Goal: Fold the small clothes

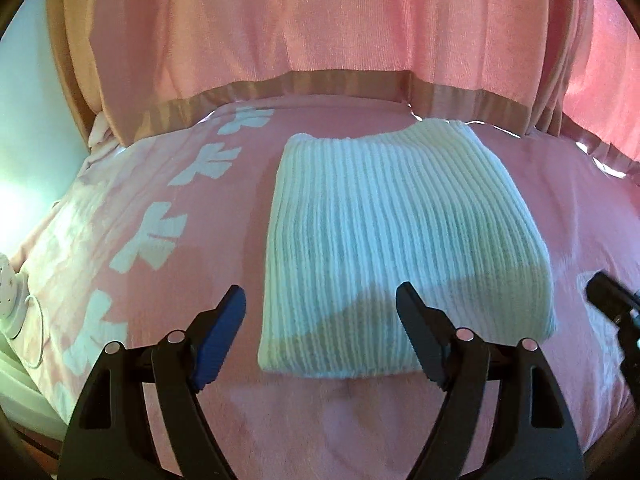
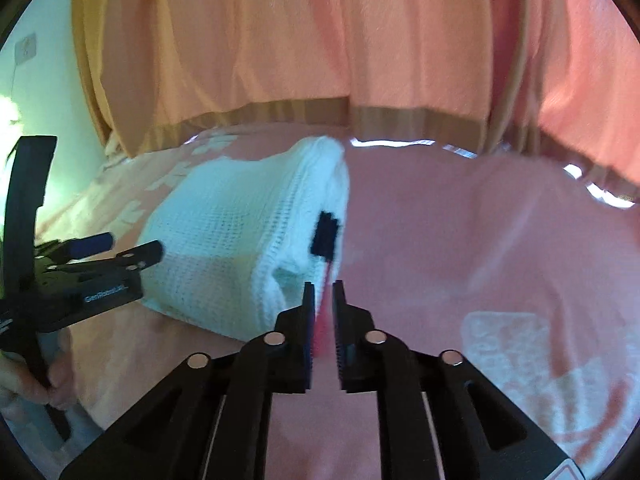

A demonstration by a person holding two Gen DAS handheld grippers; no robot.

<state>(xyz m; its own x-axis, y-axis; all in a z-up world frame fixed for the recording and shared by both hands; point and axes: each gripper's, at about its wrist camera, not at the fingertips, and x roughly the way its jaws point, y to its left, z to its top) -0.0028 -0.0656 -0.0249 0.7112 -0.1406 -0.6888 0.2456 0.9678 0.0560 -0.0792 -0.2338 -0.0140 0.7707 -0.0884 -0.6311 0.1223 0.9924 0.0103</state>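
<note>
Although the white ribbed knit garment point(image 1: 404, 240) already lies folded into a thick rectangle on the pink bedspread point(image 1: 180, 216), its right side bulges loosely by a black tag point(image 2: 325, 232). Near it, the left claw point(image 1: 320, 308) hovers released over its near-left corner; the right claw point(image 2: 322, 292) stands almost clenched, empty. A careless nudge could spring the layers apart.

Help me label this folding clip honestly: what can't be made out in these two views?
- Black tag on the white knit garment: print lost to blur, right wrist view.
- Garment's underside: hidden against the pink bedcover, both views.
- Right claw: cut off by the left view's edge.
</note>
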